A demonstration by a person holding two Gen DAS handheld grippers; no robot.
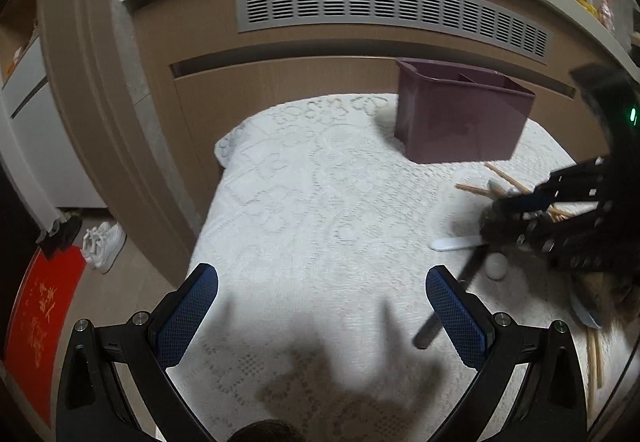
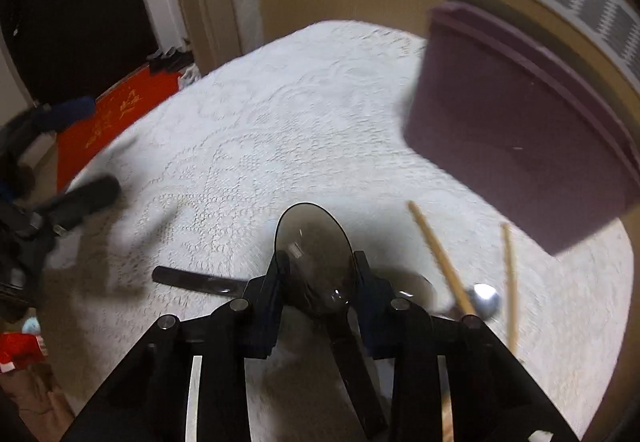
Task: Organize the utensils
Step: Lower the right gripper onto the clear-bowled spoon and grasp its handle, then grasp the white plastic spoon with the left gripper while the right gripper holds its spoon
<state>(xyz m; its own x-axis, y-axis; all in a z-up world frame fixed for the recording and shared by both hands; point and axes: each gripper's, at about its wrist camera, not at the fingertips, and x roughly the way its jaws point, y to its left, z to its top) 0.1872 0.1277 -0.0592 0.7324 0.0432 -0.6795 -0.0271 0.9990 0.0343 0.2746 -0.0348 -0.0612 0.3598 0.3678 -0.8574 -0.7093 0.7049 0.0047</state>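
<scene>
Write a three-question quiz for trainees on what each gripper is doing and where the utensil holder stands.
1. True or false: the left gripper has its jaws closed on a fork.
2. What sits between the jaws of the right gripper? A. a dark spoon B. a fork C. a whisk
3. Fill in: the purple holder stands on a ___ lace cloth.
Key: 1 false, they stand open with nothing between them; 2 A; 3 white.
</scene>
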